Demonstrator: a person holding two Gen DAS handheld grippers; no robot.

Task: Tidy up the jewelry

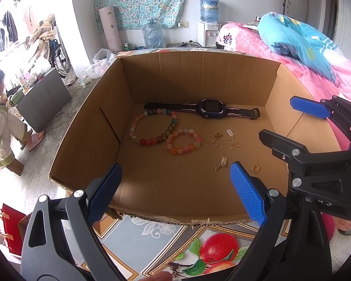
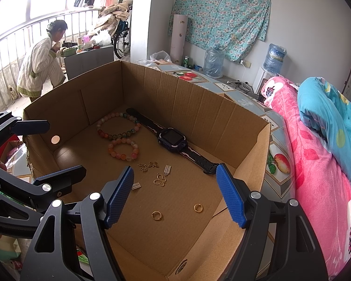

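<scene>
Bare box floor (image 2: 166, 241) up front — jewelry, probably loose, mid-floor, walls around.

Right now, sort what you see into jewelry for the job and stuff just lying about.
For the job:
- large bead bracelet
- small bead bracelet
- watch
- gold charms
- two gold rings
- cardboard box

Lying about:
- water jugs
- red bag
- pink bedding
</scene>
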